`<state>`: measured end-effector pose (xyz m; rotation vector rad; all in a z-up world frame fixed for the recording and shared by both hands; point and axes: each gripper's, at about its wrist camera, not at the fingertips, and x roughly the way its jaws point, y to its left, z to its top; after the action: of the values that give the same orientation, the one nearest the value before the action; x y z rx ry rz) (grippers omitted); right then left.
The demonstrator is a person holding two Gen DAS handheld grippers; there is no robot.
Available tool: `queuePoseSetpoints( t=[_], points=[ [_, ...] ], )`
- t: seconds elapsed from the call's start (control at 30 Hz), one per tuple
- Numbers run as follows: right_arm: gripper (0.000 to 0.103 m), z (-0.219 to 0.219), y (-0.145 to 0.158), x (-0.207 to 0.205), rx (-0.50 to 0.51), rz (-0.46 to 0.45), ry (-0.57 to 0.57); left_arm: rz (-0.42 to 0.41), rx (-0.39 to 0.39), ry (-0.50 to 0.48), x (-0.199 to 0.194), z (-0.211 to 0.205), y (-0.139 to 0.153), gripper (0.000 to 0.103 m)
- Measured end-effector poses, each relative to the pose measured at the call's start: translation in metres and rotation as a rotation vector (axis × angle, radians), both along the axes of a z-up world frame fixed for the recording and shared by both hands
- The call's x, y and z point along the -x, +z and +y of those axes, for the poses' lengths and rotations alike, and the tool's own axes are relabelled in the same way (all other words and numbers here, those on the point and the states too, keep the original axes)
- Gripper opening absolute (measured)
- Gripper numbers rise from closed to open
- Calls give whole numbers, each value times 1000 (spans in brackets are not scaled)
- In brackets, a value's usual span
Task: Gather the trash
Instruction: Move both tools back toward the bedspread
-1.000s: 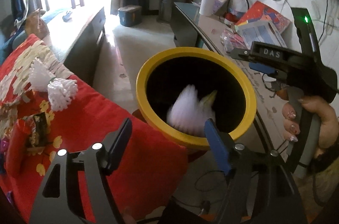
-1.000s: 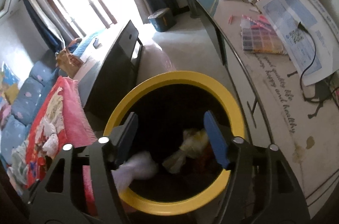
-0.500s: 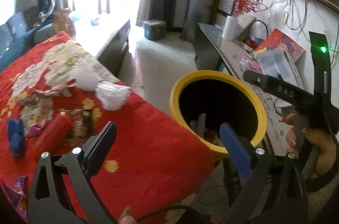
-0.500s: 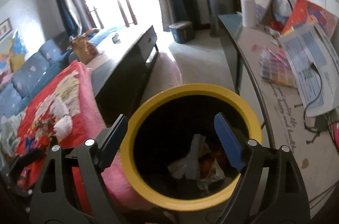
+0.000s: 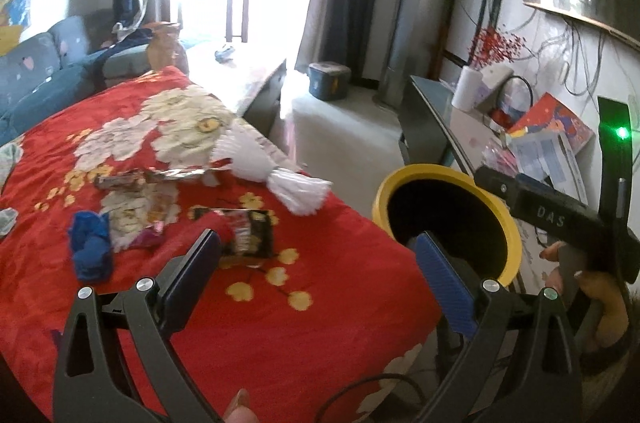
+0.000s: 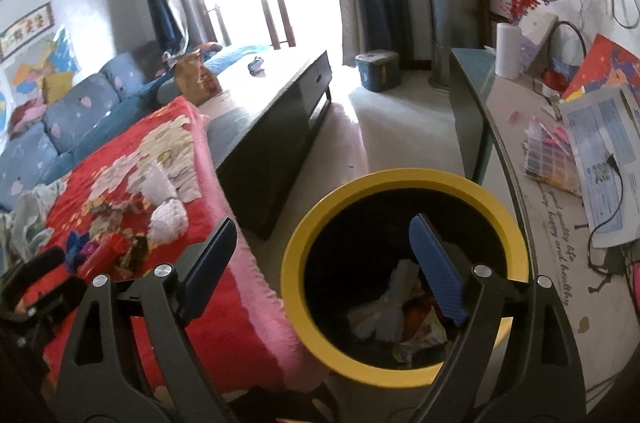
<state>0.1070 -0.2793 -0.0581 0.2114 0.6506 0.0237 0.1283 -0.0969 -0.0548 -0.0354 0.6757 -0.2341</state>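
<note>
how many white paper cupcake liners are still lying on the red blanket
2: one white liner by the blanket's floral print, another just beside it, nearer the yellow bin. Wrappers may hide more.

The left wrist view looked forward and down along its claw [image 5: 316, 259] from above the near edge of the red blanket [image 5: 280, 323], close to the wrappers lying there, with the yellow bin [image 5: 508, 223] at its right and the right claw's handle at the far right edge. The right wrist view faced the same way from farther right, sitting close over the bin [image 6: 296, 255] and looking into it past its own claw [image 6: 324, 263]. The 2 views shared the bin, the blanket [image 6: 248, 319], the window at the far end and the tabletop [image 6: 516, 159] along the right wall.
</note>
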Motion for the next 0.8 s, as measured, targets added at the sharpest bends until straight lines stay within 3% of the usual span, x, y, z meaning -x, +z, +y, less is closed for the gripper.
queuePoseSetpoints(
  t=[0.8],
  points=[
    [82, 80, 32, 8, 18, -50, 193, -58, 20, 195, 27, 84, 21, 95]
  ],
)
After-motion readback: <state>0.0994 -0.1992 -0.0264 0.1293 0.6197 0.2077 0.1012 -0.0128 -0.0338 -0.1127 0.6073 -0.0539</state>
